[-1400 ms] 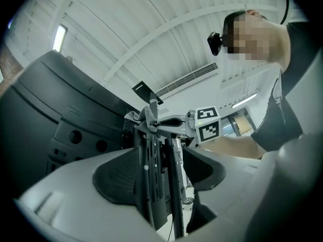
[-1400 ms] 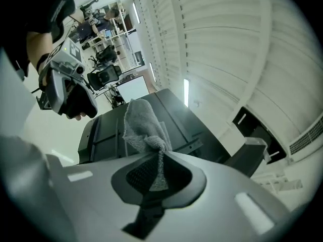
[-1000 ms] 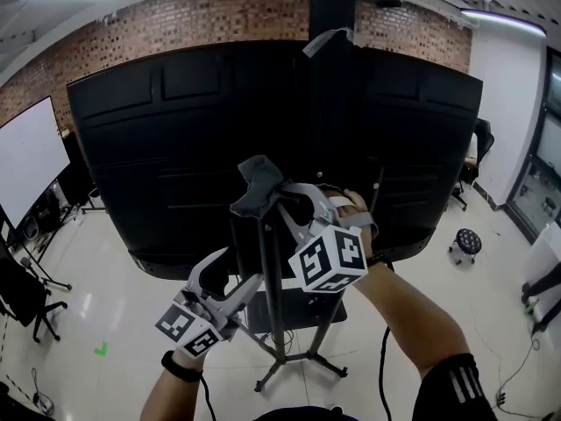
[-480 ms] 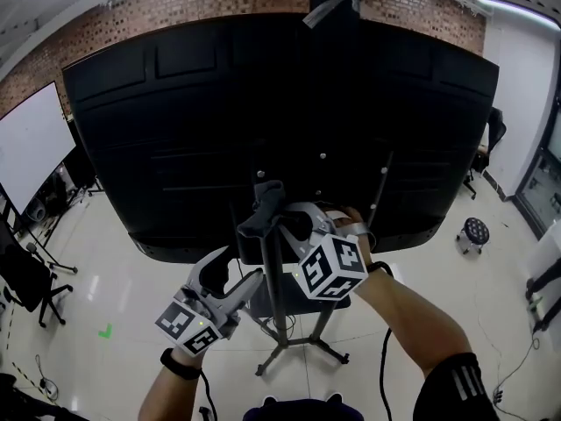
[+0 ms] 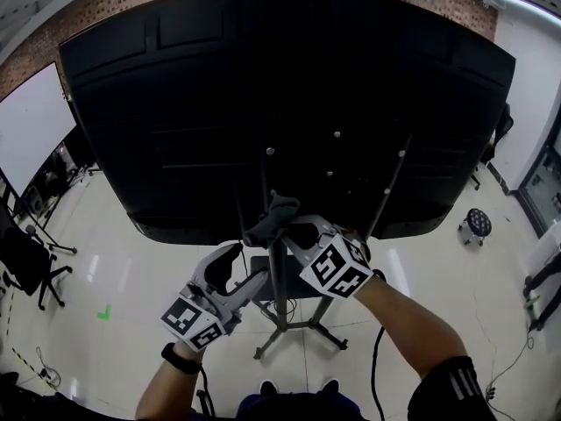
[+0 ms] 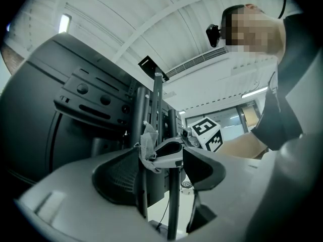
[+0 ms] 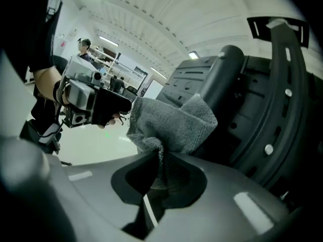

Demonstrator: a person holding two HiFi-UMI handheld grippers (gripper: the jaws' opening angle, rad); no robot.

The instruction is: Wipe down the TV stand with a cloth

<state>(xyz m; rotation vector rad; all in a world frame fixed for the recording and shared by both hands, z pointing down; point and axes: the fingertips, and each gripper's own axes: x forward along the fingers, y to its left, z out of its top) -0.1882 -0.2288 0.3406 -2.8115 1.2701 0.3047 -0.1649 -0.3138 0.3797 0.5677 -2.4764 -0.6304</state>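
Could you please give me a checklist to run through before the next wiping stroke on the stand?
1. Grip: ok, the right gripper is shut on the grey cloth.
2. Wiping surface free: ok, a bunch of cloth sticks out past the jaws.
3. Cloth pressed on the stand pole: cannot tell, though they are close together.
4. Left gripper free: ok, jaws apart, nothing gripped.
5. Left gripper clear of the pole: cannot tell, the pole runs between its jaws.
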